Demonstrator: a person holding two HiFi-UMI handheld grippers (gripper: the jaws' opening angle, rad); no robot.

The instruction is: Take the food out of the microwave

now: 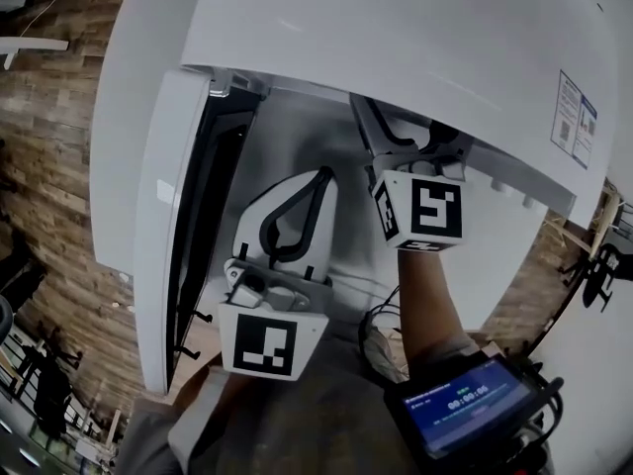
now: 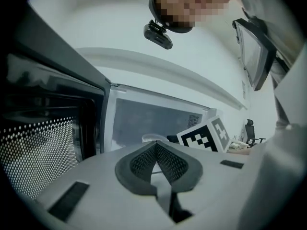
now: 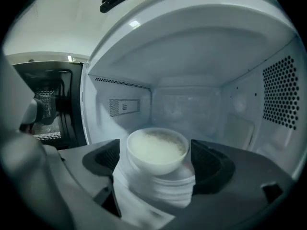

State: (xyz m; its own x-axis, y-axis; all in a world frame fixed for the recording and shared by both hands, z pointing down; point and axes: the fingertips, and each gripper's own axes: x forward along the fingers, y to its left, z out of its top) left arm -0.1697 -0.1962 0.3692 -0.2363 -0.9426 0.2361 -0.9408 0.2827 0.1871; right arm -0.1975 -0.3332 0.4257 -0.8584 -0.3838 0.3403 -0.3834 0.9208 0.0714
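**Inspector:** Door position?

**Surveyor:** The door (image 1: 158, 216) stands swung out at the left of the microwave (image 1: 396, 28), leaving the cavity open to the front.

**Inspector:** Contents?

**Surveyor:** One bowl (image 3: 157, 150) sits inside the cavity, between the jaws of the right gripper (image 1: 410, 137). One jaw lies on each side, neither touching it.

**Inspector:** Other gripper?

**Surveyor:** The left gripper (image 1: 318, 181) is outside, before the opening, left of the right gripper and just beside the door.

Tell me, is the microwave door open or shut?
Open. The door stands swung out at the left, and the bowl inside shows.
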